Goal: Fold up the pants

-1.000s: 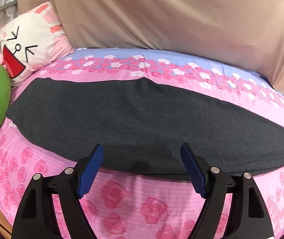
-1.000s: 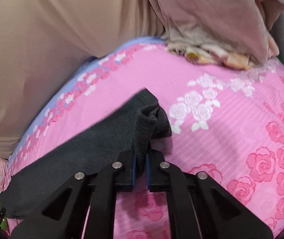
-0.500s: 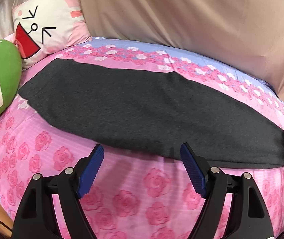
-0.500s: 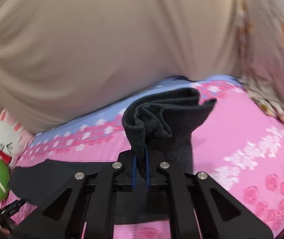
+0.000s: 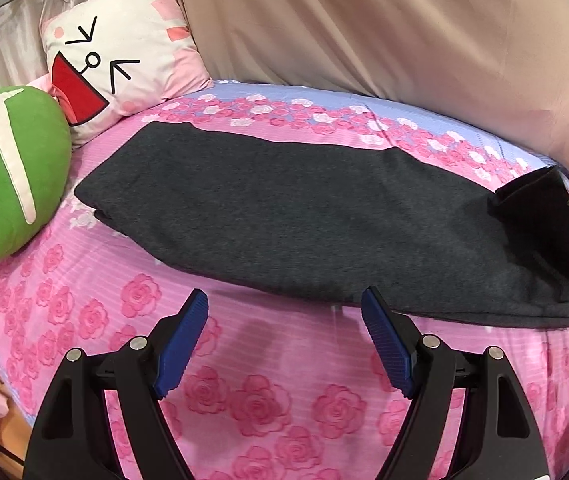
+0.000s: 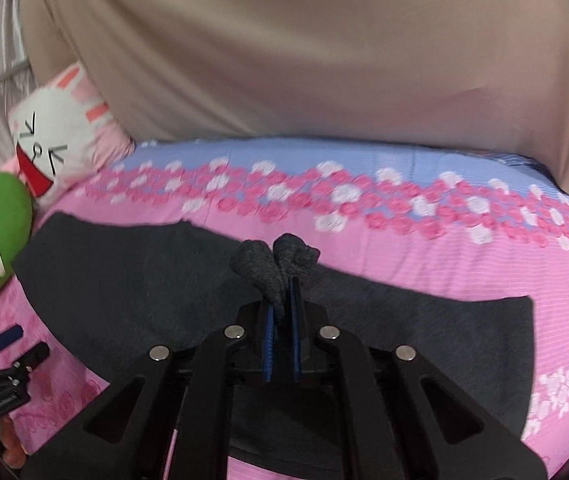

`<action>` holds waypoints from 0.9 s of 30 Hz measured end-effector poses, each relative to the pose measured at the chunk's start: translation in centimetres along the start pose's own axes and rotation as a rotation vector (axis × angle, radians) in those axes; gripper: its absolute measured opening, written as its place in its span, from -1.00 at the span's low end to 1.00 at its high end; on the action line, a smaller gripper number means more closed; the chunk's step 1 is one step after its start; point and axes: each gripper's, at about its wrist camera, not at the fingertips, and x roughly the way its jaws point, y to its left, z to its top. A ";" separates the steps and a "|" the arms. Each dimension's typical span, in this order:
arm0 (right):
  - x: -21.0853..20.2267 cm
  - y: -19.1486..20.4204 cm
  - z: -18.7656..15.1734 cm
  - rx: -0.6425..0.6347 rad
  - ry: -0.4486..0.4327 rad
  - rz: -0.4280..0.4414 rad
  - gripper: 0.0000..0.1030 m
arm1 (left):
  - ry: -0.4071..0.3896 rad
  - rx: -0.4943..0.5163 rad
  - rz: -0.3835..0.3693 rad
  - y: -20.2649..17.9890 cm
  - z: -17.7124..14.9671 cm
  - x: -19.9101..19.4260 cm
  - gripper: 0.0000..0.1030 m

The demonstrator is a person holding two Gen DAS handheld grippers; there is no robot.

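Observation:
Dark grey pants [image 5: 304,216] lie stretched out flat across the pink rose bedsheet [image 5: 244,400]. My left gripper [image 5: 284,296] hovers open just short of their near edge, with nothing between its blue pads. My right gripper [image 6: 280,284] is shut on a bunched leg end [image 6: 276,260] and holds it lifted over the middle of the pants [image 6: 144,280]. In the left wrist view the right gripper [image 5: 502,200] shows at the right, where the cloth is doubled over. The left gripper [image 6: 22,346] appears small at the lower left of the right wrist view.
A green plush cushion [image 5: 8,172] and a white cartoon-face pillow [image 5: 116,64] sit at the left end of the bed. A beige cloth [image 5: 404,32] hangs along the far side. A blue strip with roses [image 6: 324,160] borders the far edge.
The right gripper lifted the leg end off the sheet and swung it left over the pants, doubling them. The left gripper slid left along the near edge and stayed open.

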 end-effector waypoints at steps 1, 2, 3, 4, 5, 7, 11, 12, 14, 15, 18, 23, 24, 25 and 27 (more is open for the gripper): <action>0.4 0.5 -0.3 -0.003 0.011 0.001 -0.89 | 0.000 0.003 0.002 0.1 0.0 0.0 0.48; 0.5 0.6 -0.6 0.001 0.019 0.006 -0.89 | 0.002 0.006 0.005 0.3 0.0 0.1 0.48; 0.7 0.8 -0.7 0.003 0.023 0.007 -0.89 | 0.002 0.007 0.005 0.4 -0.1 0.1 0.48; 0.6 0.8 -0.8 0.003 0.023 0.002 -0.89 | 0.002 0.008 0.002 0.5 -0.1 0.1 0.48; 0.6 0.7 -0.7 0.008 0.020 -0.002 -0.89 | 0.003 0.006 -0.003 0.7 -0.2 0.1 0.48; -0.3 0.3 -0.4 0.034 -0.009 0.001 -0.89 | 0.006 0.004 -0.011 0.8 -0.1 0.2 0.48; -2.0 -0.3 0.7 0.076 -0.072 0.017 -0.88 | 0.015 -0.006 -0.033 0.9 -0.1 0.2 0.48; -1.8 -0.2 0.7 0.069 -0.060 0.025 -0.83 | 0.015 -0.007 -0.035 0.8 -0.2 0.1 0.48; -0.2 0.3 0.1 0.026 0.021 0.039 -0.77 | 0.014 -0.011 -0.040 0.6 -0.1 0.1 0.48; 0.5 0.5 -0.5 0.008 0.062 0.043 -0.63 | 0.014 -0.015 -0.042 0.5 -0.1 0.0 0.48; -0.1 0.3 -2.6 -0.013 0.106 0.046 0.21 | 0.019 -0.028 -0.055 0.4 0.2 -0.1 0.48; -8.6 -5.2 -5.6 0.115 -0.083 -0.026 0.77 | 0.016 -0.058 -0.053 0.8 0.5 -0.3 0.50; -9.8 -7.1 -6.5 0.161 -0.095 -0.060 0.77 | 0.013 -0.062 -0.050 0.7 0.6 -0.4 0.50; -10.7 -10.1 -7.7 0.227 -0.087 -0.113 0.77 | 0.008 -0.066 -0.047 0.6 0.7 -0.4 0.50; -10.7 -15.0 -9.9 0.353 -0.034 -0.157 0.77 | 0.000 -0.072 -0.045 0.3 0.9 -0.4 0.50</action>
